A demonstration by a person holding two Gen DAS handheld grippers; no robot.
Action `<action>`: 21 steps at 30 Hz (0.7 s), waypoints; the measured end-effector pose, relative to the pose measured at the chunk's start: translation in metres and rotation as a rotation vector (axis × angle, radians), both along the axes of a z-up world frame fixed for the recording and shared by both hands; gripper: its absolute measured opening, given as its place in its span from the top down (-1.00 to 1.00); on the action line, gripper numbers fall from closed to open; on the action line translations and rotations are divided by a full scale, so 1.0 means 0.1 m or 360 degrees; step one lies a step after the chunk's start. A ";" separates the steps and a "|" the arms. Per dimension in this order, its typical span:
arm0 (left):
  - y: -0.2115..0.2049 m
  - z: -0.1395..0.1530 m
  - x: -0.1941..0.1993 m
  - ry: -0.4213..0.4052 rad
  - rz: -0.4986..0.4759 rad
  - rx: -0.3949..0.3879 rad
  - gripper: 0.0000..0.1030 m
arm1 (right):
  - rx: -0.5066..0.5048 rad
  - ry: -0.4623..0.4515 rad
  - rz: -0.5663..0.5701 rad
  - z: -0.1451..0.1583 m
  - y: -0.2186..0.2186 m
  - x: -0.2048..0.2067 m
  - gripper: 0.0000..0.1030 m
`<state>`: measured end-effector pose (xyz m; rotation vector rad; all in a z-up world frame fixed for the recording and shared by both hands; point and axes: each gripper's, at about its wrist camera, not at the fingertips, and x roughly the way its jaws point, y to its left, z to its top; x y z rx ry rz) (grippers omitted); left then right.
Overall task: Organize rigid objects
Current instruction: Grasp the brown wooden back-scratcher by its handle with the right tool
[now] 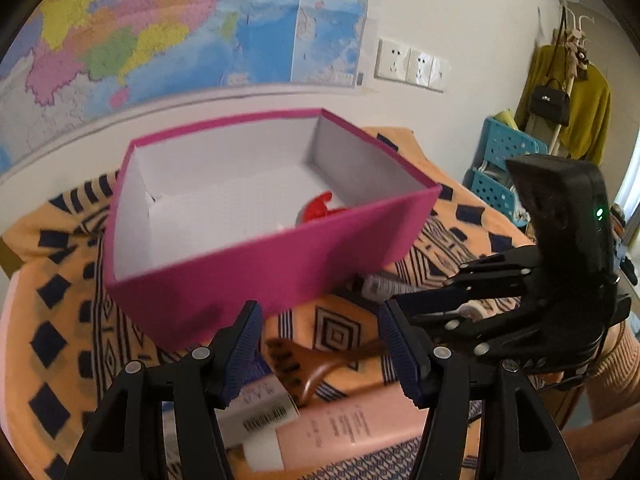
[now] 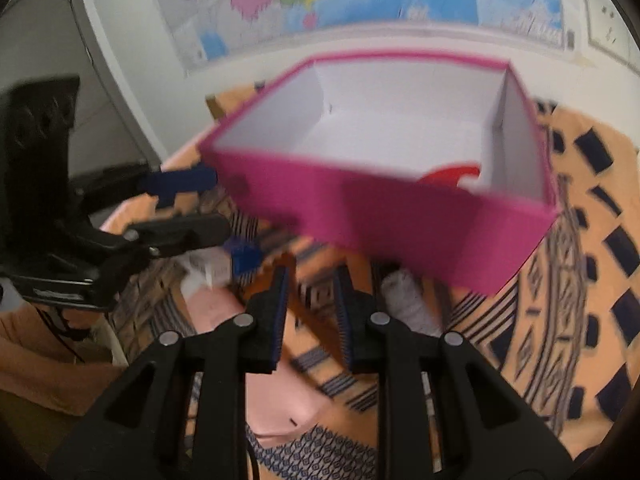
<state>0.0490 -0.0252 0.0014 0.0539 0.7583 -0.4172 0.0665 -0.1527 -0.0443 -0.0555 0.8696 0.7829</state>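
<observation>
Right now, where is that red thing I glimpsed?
The red object lies inside the pink box, on its white floor against the near wall, toward the right-hand corner in both wrist views. The box stands on the patterned orange cloth.

Setting: a lived-in room of a home. Beyond my jaws, a large coloured wall map [image 1: 160,28] covers the far wall, with a row of white wall sockets [image 1: 412,66] beside its right edge. To the right of my jaws, a coat rack [image 1: 568,80] carries a mustard-yellow garment [image 1: 588,116] and a black handbag [image 1: 550,102]; blue perforated storage bins [image 1: 500,160] stand below it. Under my jaws, an orange patterned cloth [image 1: 72,300] covers the bench.
</observation>
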 end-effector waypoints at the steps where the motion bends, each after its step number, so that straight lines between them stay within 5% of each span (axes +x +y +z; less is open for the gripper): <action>1: 0.01 -0.03 -0.01 0.0016 0.0001 -0.0007 -0.20 | -0.0023 0.0017 0.0022 -0.06 0.04 0.00 0.52; 16: 0.24 -0.22 -0.09 0.0137 0.0075 -0.0073 -0.20 | -0.0333 -0.0019 0.0281 -0.38 0.60 0.12 0.52; 21: 0.24 -0.22 -0.10 0.0139 0.0074 -0.0084 -0.20 | -0.0401 -0.0056 0.0361 -0.45 0.69 0.09 0.34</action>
